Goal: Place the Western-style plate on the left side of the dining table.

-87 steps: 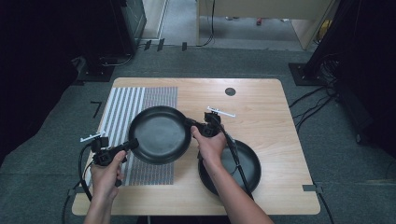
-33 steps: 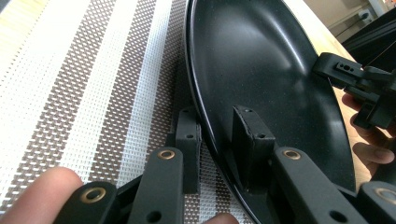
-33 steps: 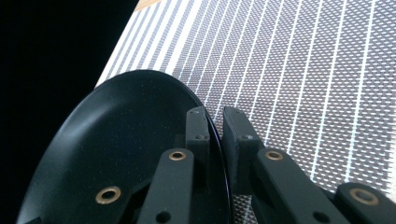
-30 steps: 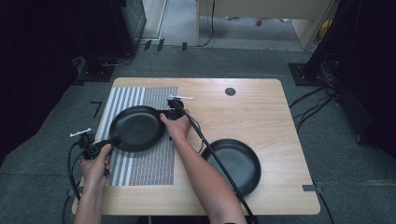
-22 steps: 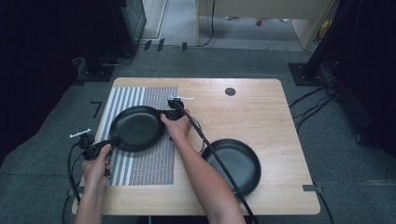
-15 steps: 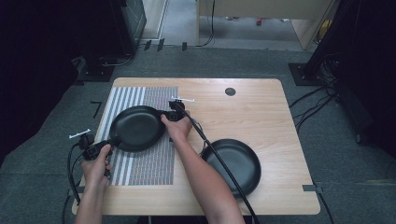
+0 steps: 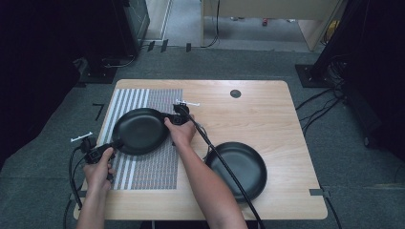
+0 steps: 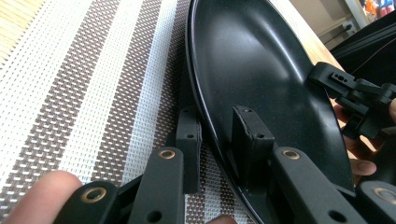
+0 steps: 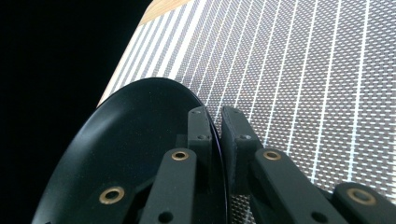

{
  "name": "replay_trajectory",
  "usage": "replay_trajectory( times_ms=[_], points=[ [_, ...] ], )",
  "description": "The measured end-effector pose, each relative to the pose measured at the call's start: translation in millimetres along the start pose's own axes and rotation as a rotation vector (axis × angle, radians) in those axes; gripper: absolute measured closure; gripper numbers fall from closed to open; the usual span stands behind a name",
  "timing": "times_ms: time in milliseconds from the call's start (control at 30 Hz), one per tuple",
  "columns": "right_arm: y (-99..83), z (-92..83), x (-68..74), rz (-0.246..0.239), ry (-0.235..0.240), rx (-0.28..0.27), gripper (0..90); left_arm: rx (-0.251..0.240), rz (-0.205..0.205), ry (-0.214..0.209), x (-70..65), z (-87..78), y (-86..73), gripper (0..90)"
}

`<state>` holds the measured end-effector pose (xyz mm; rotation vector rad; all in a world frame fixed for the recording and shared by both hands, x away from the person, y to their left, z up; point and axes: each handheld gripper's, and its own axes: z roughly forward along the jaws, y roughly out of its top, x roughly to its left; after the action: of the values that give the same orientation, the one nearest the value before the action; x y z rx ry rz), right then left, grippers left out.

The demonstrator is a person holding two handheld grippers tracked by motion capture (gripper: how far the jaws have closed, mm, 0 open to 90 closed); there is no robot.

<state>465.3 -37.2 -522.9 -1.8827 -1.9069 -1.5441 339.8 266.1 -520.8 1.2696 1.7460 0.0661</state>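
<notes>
Nearest the person, the left claw (image 7: 101, 151) sits at the near-left end of the black pan (image 7: 140, 130), jaws spread either side of its rim (image 8: 219, 140) with clear gaps: released, not biting. Across the pan, the right claw (image 7: 175, 118) is clenched on the far-right rim, jaws pinching the thin edge (image 9: 215, 140). So the pan lies between the two claws, over the striped mat (image 7: 157, 167) on the desk (image 7: 286, 143). Its line runs near-left to far-right, and only the right holds it. A second pan (image 7: 237, 167) rests well apart, near-right.
</notes>
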Motion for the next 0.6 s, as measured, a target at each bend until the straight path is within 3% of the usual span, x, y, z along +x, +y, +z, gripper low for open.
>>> replay_trajectory(
  times_ms=[467,600],
  points=[
    [-1.0,0.9,1.3,0.002,-0.009,-0.008,82.2,-0.009,-0.002,-0.005,0.9,-0.4,-1.5,74.0],
    [-3.1,3.0,1.2,-0.01,-0.032,-0.022,70.2,-0.008,0.019,-0.002,-0.6,-2.2,-1.4,70.1]
  ],
)
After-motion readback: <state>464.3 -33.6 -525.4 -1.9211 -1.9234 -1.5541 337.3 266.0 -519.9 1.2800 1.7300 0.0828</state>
